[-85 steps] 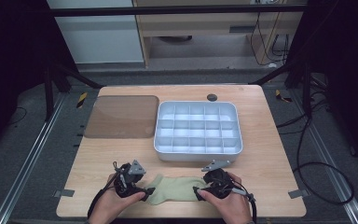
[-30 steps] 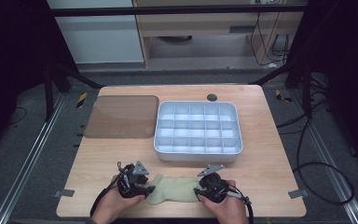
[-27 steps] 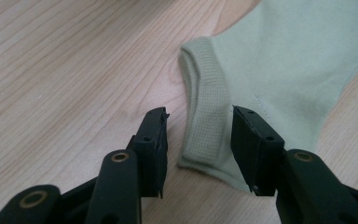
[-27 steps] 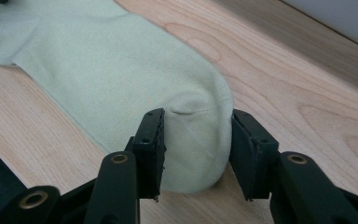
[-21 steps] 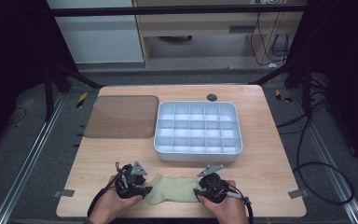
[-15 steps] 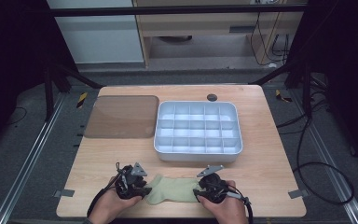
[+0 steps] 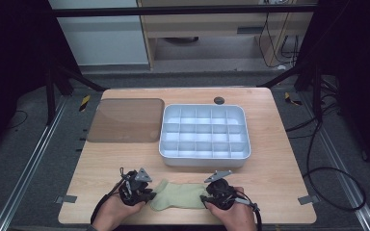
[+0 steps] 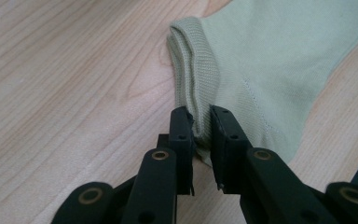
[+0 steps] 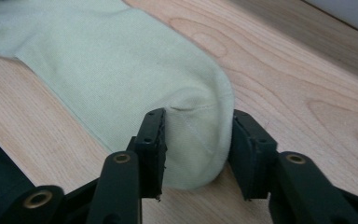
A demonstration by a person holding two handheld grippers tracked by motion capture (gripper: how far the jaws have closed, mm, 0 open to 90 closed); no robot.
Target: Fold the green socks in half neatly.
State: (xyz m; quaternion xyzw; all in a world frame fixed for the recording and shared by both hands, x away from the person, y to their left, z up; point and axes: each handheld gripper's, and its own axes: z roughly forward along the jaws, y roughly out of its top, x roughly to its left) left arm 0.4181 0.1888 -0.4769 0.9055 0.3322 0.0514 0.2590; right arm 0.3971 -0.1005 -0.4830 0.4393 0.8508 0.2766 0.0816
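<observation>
1. Between the jaws of the left gripper (image 8: 201, 135) sits the ribbed cuff of a pale green sock (image 8: 279, 65); the jaws have just been closing and now pinch that cuff edge, with only a narrow slot between them.
2. Beyond those jaws, in the left gripper view, the sock lies flat on the light wooden worktop (image 8: 65, 79), running up and to the right from the clamped cuff.
3. At the right gripper (image 9: 196, 140), the jaws stand half-wide on either side of the sock's rounded toe (image 9: 200, 121). They have just been closing; the left pad lies on the fabric, the right pad just beside the toe's edge, and I cannot tell whether they press it.
4. From above, the left gripper (image 7: 144, 192) and right gripper (image 7: 207, 195) face each other at the worktop's near edge, the sock (image 7: 178, 195) stretched between them.
5. Farther off, beyond the sock, stands a white compartment tray (image 7: 204, 161).
6. Left of that tray, well apart from both grippers, lies a brown translucent lid (image 7: 125, 120).
</observation>
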